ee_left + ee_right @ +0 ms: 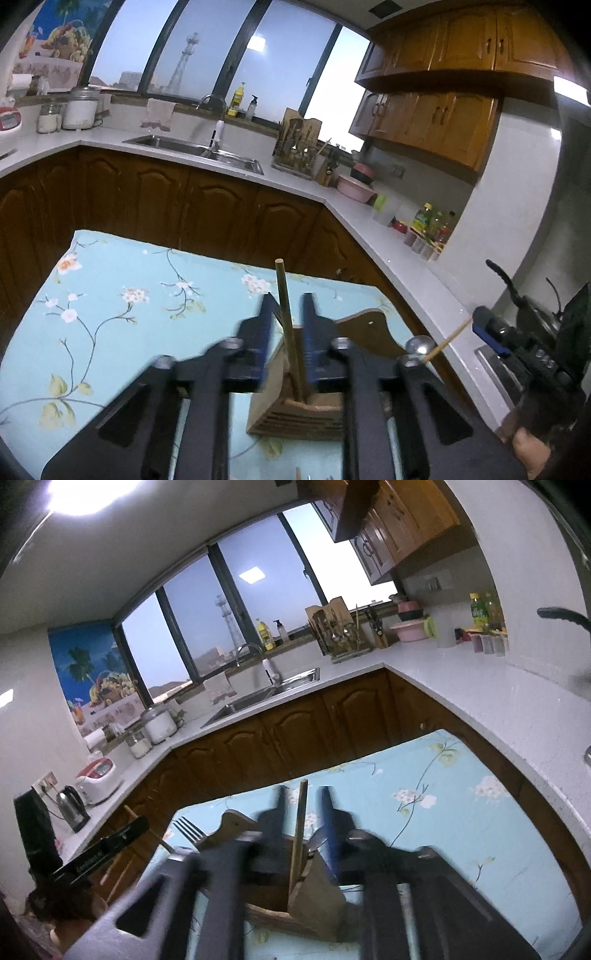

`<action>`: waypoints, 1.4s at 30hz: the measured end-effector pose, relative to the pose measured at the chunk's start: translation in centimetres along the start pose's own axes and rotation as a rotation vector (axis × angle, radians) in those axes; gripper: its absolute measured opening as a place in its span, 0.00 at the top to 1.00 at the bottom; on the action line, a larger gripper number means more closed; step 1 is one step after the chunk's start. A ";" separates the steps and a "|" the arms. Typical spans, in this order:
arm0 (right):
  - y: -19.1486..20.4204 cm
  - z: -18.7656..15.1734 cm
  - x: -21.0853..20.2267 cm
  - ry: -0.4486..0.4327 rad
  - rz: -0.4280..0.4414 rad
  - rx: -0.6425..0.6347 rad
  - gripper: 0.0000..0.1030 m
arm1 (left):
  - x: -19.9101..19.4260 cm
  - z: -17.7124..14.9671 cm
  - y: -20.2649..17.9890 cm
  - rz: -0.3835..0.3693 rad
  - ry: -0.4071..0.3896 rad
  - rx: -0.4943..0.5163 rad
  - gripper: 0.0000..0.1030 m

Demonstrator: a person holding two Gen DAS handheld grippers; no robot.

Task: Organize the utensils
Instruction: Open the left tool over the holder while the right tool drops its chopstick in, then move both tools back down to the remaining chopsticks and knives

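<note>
A wooden utensil holder stands on the blue floral tablecloth. In the left wrist view a chopstick stands in the holder, rising between the fingers of my left gripper; the jaws look apart and the gap to the stick is visible. In the right wrist view my right gripper has a second chopstick between its fingers above the holder; motion blur hides whether they touch it. A fork and a spoon stick out of the holder.
Wooden cabinets and a white countertop wrap around behind the table. A sink, a utensil rack, bowls and bottles stand on it. The right gripper's body shows at the right of the left wrist view.
</note>
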State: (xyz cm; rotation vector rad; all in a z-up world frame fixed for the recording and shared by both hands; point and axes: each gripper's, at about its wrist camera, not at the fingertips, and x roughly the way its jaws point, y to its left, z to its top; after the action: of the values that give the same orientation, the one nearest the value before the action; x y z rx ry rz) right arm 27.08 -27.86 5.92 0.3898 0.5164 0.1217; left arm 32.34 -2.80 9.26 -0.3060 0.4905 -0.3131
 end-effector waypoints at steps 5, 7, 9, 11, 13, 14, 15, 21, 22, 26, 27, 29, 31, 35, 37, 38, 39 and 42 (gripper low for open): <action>-0.3 -0.2 -2.5 -0.068 0.048 0.017 0.28 | -2.2 -0.6 0.5 0.011 -0.009 -0.012 0.38; -0.3 -0.4 -3.5 -0.080 0.062 0.021 0.20 | -3.3 -1.2 1.0 0.017 -0.009 -0.026 0.32; -0.3 -0.7 -4.5 -0.087 0.060 0.017 0.20 | -4.3 -2.0 1.4 0.024 -0.002 -0.035 0.27; -0.5 -1.3 -5.6 -0.085 0.056 0.012 0.19 | -5.3 -3.1 2.0 0.036 0.015 -0.041 0.27; -0.6 -1.9 -6.5 -0.075 0.052 0.013 0.18 | -6.3 -4.4 2.6 0.044 0.037 -0.056 0.27; -0.8 -2.4 -7.0 -0.066 0.049 0.017 0.18 | -6.7 -5.1 3.0 0.047 0.051 -0.063 0.27; -1.1 -3.0 -7.5 -0.055 0.048 0.022 0.18 | -7.2 -5.8 3.2 0.050 0.065 -0.067 0.27; -2.0 -6.8 -9.5 0.027 0.027 0.030 0.18 | -9.8 -10.4 4.5 0.067 0.146 -0.107 0.27; -2.2 -7.8 -9.8 0.046 0.021 0.031 0.18 | -10.1 -11.1 4.6 0.068 0.156 -0.112 0.27; -2.7 -10.4 -10.8 0.096 -0.003 0.027 0.18 | -11.3 -13.8 4.8 0.071 0.201 -0.127 0.27; -2.9 -11.2 -11.0 0.111 -0.011 0.027 0.18 | -11.4 -14.3 4.8 0.067 0.210 -0.132 0.27; -3.2 -12.8 -11.6 0.134 -0.029 0.027 0.18 | -11.6 -15.4 4.6 0.061 0.237 -0.143 0.27; -3.4 -13.7 -12.0 0.152 -0.044 0.023 0.18 | -11.8 -16.5 4.3 0.054 0.257 -0.145 0.27; -3.9 -15.1 -12.6 0.171 -0.061 0.010 0.18 | -11.9 -17.7 3.3 0.036 0.287 -0.133 0.27; -4.0 -15.6 -12.5 0.185 -0.060 0.005 0.18 | -11.7 -18.1 2.8 0.017 0.300 -0.136 0.27; -4.0 -15.7 -12.5 0.193 -0.058 0.003 0.18 | -11.5 -18.2 2.4 0.008 0.308 -0.135 0.27; -4.1 -15.9 -12.4 0.201 -0.057 0.001 0.18 | -11.3 -18.4 2.0 0.000 0.317 -0.126 0.27; -4.3 -16.1 -12.1 0.218 -0.057 0.000 0.19 | -10.8 -18.5 1.1 -0.015 0.333 -0.110 0.28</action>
State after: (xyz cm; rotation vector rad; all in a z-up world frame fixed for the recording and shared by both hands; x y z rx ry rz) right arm 8.57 -29.05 -3.06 0.3633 0.7420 0.1102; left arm 14.23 -1.73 -2.23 -0.3667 0.8353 -0.3539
